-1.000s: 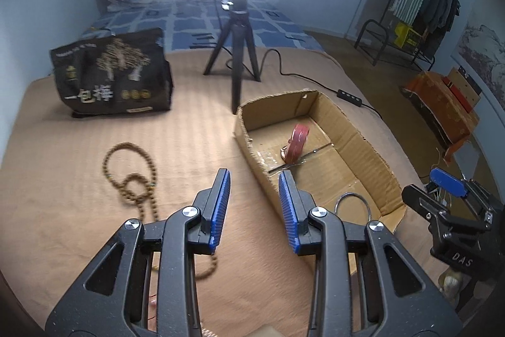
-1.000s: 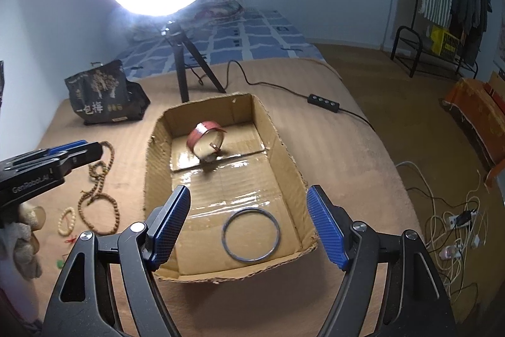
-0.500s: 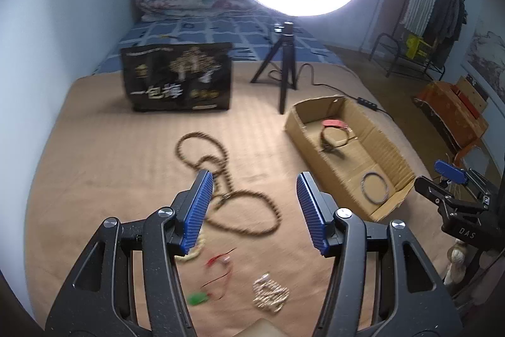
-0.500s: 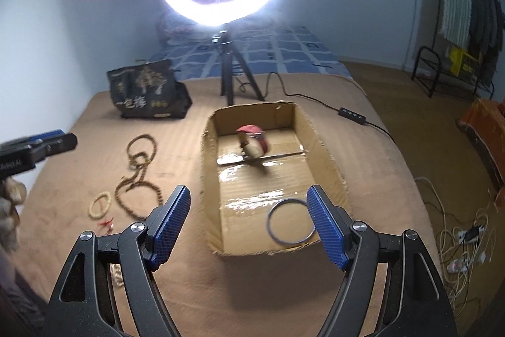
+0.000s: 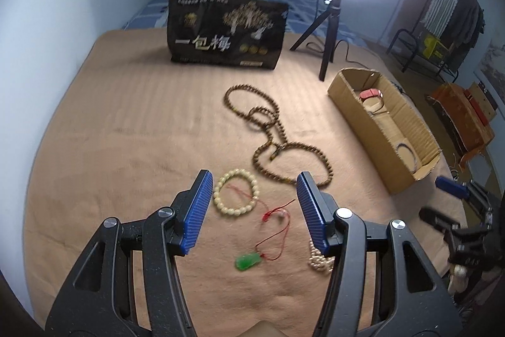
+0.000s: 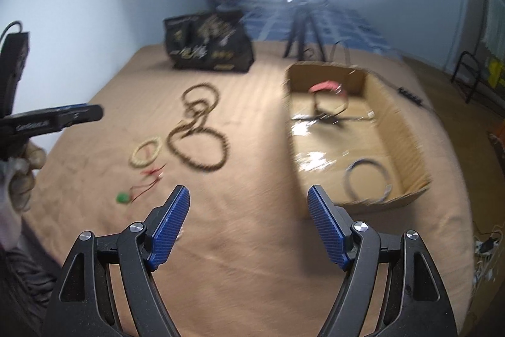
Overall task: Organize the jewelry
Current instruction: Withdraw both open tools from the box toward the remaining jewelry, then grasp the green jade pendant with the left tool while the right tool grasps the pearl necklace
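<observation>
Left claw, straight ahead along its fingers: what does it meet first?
Probably the cream bead bracelet on the blanket, lying just ahead of the open left claw, toward its left finger. The red cord with the green pendant lies nearer, lower. Depth is unclear.

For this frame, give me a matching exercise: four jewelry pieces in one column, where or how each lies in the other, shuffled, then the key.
Things
1. cream bead bracelet
2. green pendant
3. red bangle
4. long brown bead strand

Places or states
A. at the far end inside the cardboard box
B. on the blanket, tied to a thin red cord
C. sprawled in several loops in the middle of the blanket
D. a small closed ring on the blanket just ahead of the left claw's left finger

Pairs: 1-D, 2-B, 3-A, 4-C
</observation>
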